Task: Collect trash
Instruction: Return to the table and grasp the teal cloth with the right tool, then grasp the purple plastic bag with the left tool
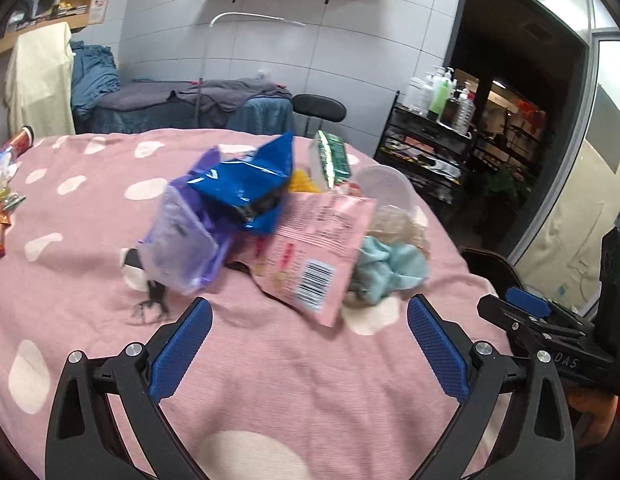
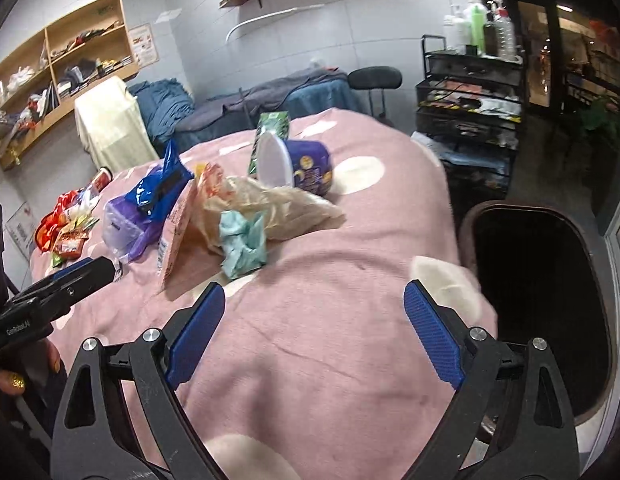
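A heap of trash lies on the pink spotted cloth (image 1: 269, 380): a blue foil bag (image 1: 245, 188), a purple clear pouch (image 1: 181, 240), a pink wrapper with a barcode (image 1: 318, 248), a crumpled light-blue tissue (image 1: 386, 268) and a beige plastic bag (image 2: 269, 204). A purple cup (image 2: 301, 168) lies on its side beside a green packet (image 2: 271, 128). My left gripper (image 1: 310, 312) is open just short of the pink wrapper, holding nothing. My right gripper (image 2: 314, 300) is open above bare cloth, near the tissue (image 2: 243, 244), with nothing in it.
A dark bin (image 2: 538, 304) stands at the table's right edge. More red and orange wrappers (image 2: 63, 232) lie at the far left. Behind are a black trolley with bottles (image 2: 470, 76), a stool (image 1: 318, 108), a covered bed (image 1: 181, 100) and wall shelves (image 2: 61, 60).
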Available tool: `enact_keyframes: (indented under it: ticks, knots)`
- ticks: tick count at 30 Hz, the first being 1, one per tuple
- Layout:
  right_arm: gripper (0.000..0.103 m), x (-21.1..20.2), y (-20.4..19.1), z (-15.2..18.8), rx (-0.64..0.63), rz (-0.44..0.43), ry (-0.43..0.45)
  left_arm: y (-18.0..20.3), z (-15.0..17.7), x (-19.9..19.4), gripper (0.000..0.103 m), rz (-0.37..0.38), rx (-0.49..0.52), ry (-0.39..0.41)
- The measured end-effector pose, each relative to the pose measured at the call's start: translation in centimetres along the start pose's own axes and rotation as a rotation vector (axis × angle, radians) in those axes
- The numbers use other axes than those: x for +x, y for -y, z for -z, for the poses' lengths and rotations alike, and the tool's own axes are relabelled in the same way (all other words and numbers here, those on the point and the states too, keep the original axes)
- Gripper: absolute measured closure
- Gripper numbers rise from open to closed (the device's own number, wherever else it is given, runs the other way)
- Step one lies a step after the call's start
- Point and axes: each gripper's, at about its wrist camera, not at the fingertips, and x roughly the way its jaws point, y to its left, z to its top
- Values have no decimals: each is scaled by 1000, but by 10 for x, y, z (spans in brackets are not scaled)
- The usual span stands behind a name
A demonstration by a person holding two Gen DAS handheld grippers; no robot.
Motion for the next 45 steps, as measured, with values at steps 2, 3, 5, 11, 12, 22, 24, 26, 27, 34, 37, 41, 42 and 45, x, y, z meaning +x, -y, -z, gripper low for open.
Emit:
enact_keyframes:
  ticks: [2,3,5,11,12,22,24,26,27,34,37,41,42,45]
  knots:
    - [19,9,-5,-5,-3,-13,-32,-7,-2,0,7,-8,-6,-1]
    - [22,14,-7,-8,-4,-26,-47,-10,-3,1,7,-12,-9,-2]
    - [26,24,-12,-13,-7,-45,-70,-15,-5,1,7,-20,-10,-2]
    - [36,57,-31,-27,-60,-73,-141,-30,-11,6,8,-50,-12,3]
    - [38,62,-36,-28,-81,-73,-151,-32,-11,6,9,-60,-11,5]
    - [84,99,-55,-33,-155,-85,-252,-77,-34,29,12,-143,-73,-13]
    - [90,98,-54,-33,-148,-95,-250,-81,-39,35,13,-126,-83,-16]
    - [94,95,-52,-33,-134,-111,-240,-83,-42,45,22,-128,-85,-31]
    - [95,92,-51,-33,-131,-115,-237,-83,-42,49,32,-132,-85,-43]
    - [96,72,-45,-27,-101,-145,-202,-88,-32,47,71,-137,-126,-58]
    - [96,60,-44,-24,-100,-146,-170,-88,-28,34,79,-181,-126,-33]
    - [96,43,-41,-25,-104,-126,-116,-88,-24,6,82,-232,-140,35]
    - [96,38,-39,-25,-103,-123,-104,-88,-23,0,82,-241,-142,51]
    - [96,25,-34,-25,-102,-113,-73,-84,-20,-21,82,-281,-139,104]
